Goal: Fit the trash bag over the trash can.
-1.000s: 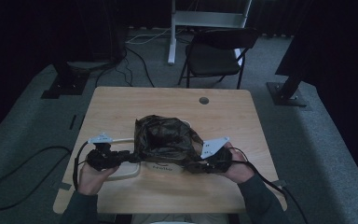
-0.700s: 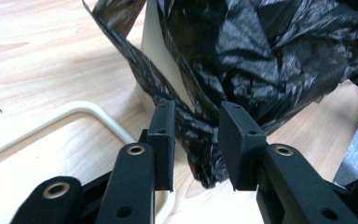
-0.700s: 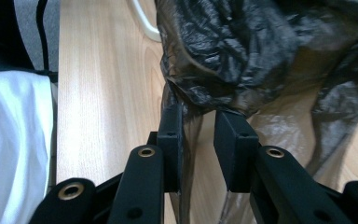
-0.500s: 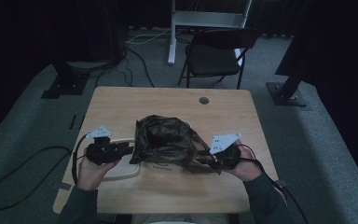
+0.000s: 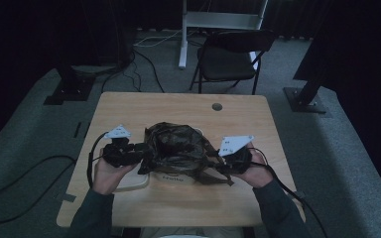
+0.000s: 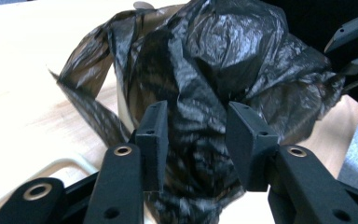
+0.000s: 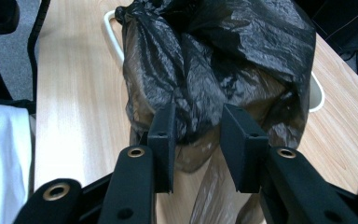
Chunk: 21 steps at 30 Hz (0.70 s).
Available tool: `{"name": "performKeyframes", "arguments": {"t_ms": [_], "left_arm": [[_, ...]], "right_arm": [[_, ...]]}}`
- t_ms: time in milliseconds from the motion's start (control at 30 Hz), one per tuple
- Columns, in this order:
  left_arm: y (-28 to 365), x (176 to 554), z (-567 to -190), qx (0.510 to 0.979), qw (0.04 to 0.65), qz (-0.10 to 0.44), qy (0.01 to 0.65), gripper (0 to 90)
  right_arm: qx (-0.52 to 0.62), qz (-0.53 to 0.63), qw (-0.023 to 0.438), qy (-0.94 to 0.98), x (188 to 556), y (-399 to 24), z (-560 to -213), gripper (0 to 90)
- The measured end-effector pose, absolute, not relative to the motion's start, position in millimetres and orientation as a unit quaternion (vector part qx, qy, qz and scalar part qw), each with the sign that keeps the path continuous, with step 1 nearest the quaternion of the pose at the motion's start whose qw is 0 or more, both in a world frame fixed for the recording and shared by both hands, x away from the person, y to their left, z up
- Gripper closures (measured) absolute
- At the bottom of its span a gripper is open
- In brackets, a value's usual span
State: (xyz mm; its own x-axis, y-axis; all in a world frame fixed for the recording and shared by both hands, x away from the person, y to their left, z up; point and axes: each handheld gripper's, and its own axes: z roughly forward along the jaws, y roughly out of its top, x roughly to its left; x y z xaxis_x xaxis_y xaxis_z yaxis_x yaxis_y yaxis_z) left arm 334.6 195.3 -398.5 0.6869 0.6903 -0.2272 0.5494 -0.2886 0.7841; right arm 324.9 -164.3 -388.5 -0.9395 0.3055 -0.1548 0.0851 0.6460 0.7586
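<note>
Now, bag: the black plastic bag [image 5: 178, 151] sits mid-table over a pale tray [image 5: 131, 182], between my grippers.
Lie: bunched and domed, its long axis runs across from left to right; loose ends trail toward my right.
Left gripper [image 6: 196, 135]: just been opening; jaws part-wide, film between them, pads not pressing.
Right gripper [image 7: 198, 140]: likewise opening, film between, not clamped.
Nearer: both touching, neither ahead.

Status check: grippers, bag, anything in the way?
Left gripper and right gripper: jaws just opening, bag folds between them. Black bag heaped mid-table over a white container. Nothing in the way.
</note>
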Motion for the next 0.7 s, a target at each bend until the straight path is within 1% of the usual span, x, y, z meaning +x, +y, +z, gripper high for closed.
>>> {"name": "performKeyframes", "arguments": {"t_ms": [133,200,267,367,433,467,500,700], "left_arm": [[188,342,-401,0.800,0.447,0.075,0.393,61.6],[185,344,-402,0.802,0.442,0.075,0.395,64.9],[182,346,-404,0.805,0.436,0.079,0.395,71.6],[181,349,-405,0.804,0.435,0.085,0.396,84.1],[182,350,-405,0.803,0.435,0.089,0.398,89.3],[182,350,-405,0.803,0.435,0.089,0.398,89.9],[183,351,-405,0.802,0.434,0.091,0.400,90.0],[193,351,-407,0.794,0.437,0.095,0.412,90.0]], "right_arm": [[0.114,0.407,0.133,0.897,329,-157,-391,65.2],[0.116,0.402,0.129,0.899,331,-155,-394,65.2],[0.119,0.395,0.127,0.902,333,-153,-397,65.6],[0.116,0.385,0.129,0.906,333,-151,-399,78.1],[0.115,0.377,0.134,0.909,334,-151,-400,85.7],[0.115,0.377,0.134,0.909,334,-151,-400,85.7],[0.124,0.362,0.147,0.912,336,-152,-401,90.0],[0.146,0.344,0.160,0.914,342,-157,-407,90.0]]}}
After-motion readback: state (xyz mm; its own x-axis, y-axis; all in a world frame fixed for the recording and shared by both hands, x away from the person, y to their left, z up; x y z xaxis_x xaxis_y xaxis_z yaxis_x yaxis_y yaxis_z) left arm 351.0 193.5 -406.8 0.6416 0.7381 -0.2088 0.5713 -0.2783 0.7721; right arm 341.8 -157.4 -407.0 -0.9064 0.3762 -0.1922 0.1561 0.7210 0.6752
